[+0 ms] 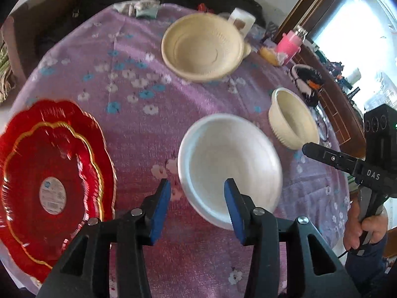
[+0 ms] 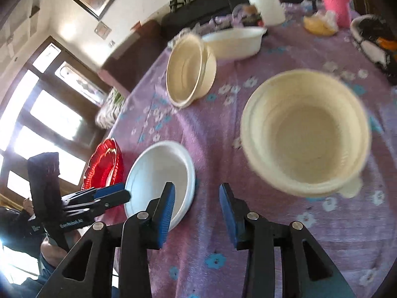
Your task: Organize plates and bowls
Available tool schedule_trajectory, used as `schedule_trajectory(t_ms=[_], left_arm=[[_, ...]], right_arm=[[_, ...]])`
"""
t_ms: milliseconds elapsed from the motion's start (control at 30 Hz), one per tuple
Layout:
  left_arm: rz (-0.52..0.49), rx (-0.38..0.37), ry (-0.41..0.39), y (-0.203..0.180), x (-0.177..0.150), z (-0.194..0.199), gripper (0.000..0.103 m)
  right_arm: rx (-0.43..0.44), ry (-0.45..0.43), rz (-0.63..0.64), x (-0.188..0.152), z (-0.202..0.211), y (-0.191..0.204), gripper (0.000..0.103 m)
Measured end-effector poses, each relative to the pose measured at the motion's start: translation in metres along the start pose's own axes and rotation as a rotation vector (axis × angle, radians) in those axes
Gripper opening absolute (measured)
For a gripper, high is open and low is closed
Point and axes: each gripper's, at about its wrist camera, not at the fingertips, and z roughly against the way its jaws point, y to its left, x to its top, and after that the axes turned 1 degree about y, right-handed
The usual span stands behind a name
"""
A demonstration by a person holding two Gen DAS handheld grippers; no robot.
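Note:
In the left wrist view a white bowl (image 1: 230, 166) sits on the purple cloth just ahead of my open, empty left gripper (image 1: 197, 193); its near rim lies between the blue pads. Red scalloped plates (image 1: 53, 183) are stacked at left. A large cream bowl (image 1: 202, 47) stands far back and a smaller cream bowl (image 1: 292, 118) at right. In the right wrist view my right gripper (image 2: 197, 198) is open and empty, between the white bowl (image 2: 160, 181) and a cream bowl (image 2: 306, 131). Another cream bowl (image 2: 189, 72) and a white basin (image 2: 234, 41) stand farther off.
The round table (image 1: 139, 79) carries a pink bottle (image 1: 290, 43), a white cup (image 1: 242, 19), a yellow item (image 1: 268, 52) and a black-and-white object (image 1: 307, 79) along its far right edge. The right gripper shows in the left wrist view (image 1: 306, 147); the left gripper shows in the right wrist view (image 2: 125, 192).

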Motion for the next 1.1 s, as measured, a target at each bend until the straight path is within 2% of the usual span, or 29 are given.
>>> schedule_trajectory(t_ms=[200,433,500,733,933,1000,1100], left_arm=[[-0.014,-0.021,-0.04,-0.004,0.022,0.019,0.044],[-0.007,0.008,-0.053,0.002,0.08,0.021,0.049],[-0.018,0.011,-0.04,0.004,0.099,0.014,0.051],[0.042,0.077,-0.022,0.033,0.157,-0.021,0.052],[0.069,0.035,0.017,0.054,0.187,-0.053,0.052],[0.067,0.06,0.01,0.056,0.193,-0.057,0.052],[0.044,0.054,0.014,0.055,0.201,-0.063,0.052]], right_arm=[[-0.007,-0.049,0.028,0.007,0.021,0.007,0.041],[-0.005,-0.063,0.053,0.034,0.013,0.024,0.042],[-0.019,-0.061,0.054,0.044,0.008,0.028,0.042],[-0.075,-0.063,0.017,0.083,-0.019,0.025,0.042],[-0.104,-0.058,-0.035,0.105,-0.04,0.012,0.042],[-0.111,-0.054,-0.043,0.108,-0.045,0.01,0.042],[-0.112,-0.046,-0.048,0.112,-0.053,0.008,0.042]])
